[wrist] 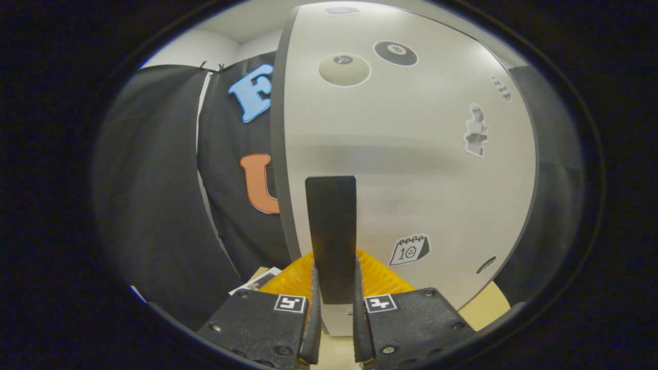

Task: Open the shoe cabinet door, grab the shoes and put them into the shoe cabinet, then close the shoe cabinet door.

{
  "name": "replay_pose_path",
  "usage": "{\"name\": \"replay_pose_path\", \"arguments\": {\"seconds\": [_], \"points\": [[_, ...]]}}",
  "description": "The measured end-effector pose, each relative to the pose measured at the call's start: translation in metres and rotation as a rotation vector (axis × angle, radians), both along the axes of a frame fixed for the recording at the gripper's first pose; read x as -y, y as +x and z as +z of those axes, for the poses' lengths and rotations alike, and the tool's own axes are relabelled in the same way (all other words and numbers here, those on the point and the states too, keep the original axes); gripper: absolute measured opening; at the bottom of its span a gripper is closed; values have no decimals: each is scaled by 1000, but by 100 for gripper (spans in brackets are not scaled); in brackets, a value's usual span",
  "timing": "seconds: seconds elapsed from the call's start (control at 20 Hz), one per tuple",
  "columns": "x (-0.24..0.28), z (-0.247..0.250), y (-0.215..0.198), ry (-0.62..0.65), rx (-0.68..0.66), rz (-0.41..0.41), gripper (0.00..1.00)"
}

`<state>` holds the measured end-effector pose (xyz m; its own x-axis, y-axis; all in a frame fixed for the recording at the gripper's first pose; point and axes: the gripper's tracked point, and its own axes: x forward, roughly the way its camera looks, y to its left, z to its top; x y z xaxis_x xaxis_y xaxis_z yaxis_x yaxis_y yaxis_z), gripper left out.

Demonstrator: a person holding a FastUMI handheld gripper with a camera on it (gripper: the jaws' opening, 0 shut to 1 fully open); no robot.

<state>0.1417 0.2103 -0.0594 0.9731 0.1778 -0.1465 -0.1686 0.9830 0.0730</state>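
Note:
The shoe cabinet door point(411, 169) is a pale grey panel with several stickers, close in front of me. A dark flat upright handle point(331, 231) stands on it near its left edge. My gripper point(335, 280) is shut on this handle, one finger pressing on each side of its lower part. The door's dark left edge point(277, 154) faces the booth's black cloth wall.
The black cloth wall point(169, 195) hangs to the left of the door. A light wooden surface point(483, 308) shows below the door at the right. A printed paper point(257, 281) lies by the left finger.

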Motion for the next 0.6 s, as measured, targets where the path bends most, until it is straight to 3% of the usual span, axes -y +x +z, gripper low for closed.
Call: {"name": "replay_pose_path", "arguments": {"seconds": [0.6], "points": [[48, -9, -105, 11, 10, 126, 23]]}}
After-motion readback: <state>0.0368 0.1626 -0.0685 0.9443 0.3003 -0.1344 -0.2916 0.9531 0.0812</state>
